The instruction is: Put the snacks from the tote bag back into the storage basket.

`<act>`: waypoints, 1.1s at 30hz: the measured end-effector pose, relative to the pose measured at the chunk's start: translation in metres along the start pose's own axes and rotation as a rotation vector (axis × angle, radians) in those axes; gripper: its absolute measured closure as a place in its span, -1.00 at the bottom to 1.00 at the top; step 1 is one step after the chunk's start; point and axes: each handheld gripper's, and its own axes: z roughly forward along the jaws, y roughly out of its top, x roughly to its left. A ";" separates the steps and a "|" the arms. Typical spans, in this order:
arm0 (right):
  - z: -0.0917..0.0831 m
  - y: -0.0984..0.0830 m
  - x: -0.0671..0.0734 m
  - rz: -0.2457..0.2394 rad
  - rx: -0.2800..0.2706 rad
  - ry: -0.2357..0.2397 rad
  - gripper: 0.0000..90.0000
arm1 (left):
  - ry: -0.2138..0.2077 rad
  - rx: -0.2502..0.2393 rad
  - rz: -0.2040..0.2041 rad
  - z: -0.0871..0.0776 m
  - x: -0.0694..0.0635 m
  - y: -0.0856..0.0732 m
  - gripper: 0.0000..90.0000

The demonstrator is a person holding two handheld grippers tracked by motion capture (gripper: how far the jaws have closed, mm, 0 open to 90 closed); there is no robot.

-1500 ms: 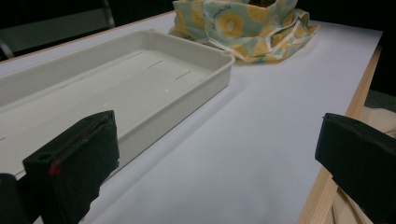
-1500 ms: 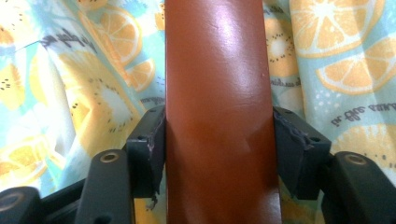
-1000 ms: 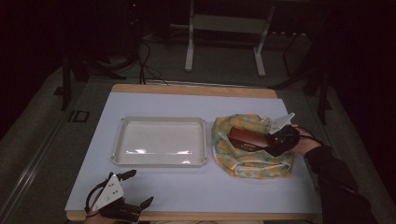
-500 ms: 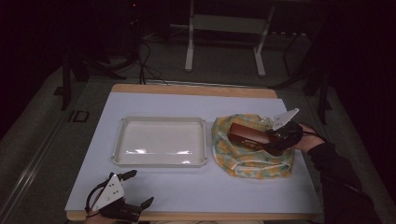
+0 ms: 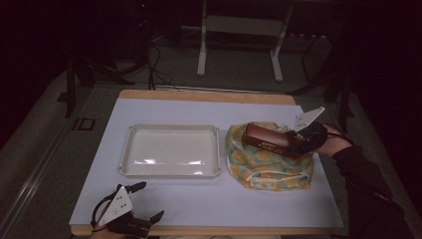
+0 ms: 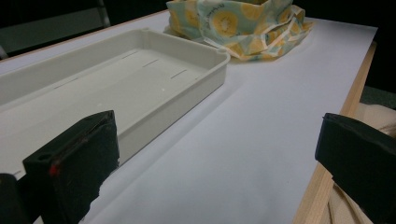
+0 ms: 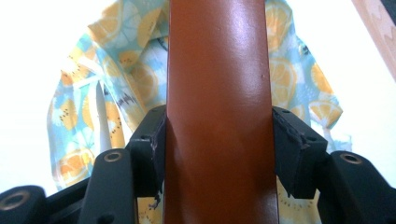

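Left edge, near corner of the table point(image 5: 199, 204): the left gripper point(image 5: 142, 211) is resting low with its jaws spread wide and nothing between them; in the left gripper view they are framing bare white tabletop just beside the tray.

Centre-left: the shallow white tray point(image 5: 127, 169) is sitting empty, long side toward the person, well apart from the bag's contents but close to the bag's edge.

Right: the lemon-print fabric bag point(image 5: 259, 172) is lying slumped open. The right gripper point(image 5: 294, 144) is clamping the brown box point(image 5: 266, 139) at one end, jaws pressed to both long sides; the right gripper view shows the box point(image 7: 217, 116) running straight out between the pads, bag cloth point(image 7: 88, 116) beneath it. The box is hanging just above the bag mouth, tilted, far end toward the tray.

Judgement on the step: this is looking like lifting the box out for transfer to the tray. Gripping at one end is leaving a long overhang, so keep the squeeze firm and the wrist steady. Clear the cloth rim fully before travelling sideways, lest the strap or fabric snag. Level the box over the tray, lower flat, then release.
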 end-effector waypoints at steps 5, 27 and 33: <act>-0.007 0.008 0.001 -0.015 -0.002 -0.001 -0.04 | -0.003 0.000 0.000 0.000 0.000 0.000 -1.00; -0.022 0.072 0.011 -0.149 -0.042 -0.008 -0.05 | -0.014 -0.002 0.004 0.000 -0.001 0.000 -1.00; -0.019 0.087 0.017 -0.185 -0.043 0.016 -0.05 | -0.016 0.001 0.007 0.000 -0.002 0.000 -1.00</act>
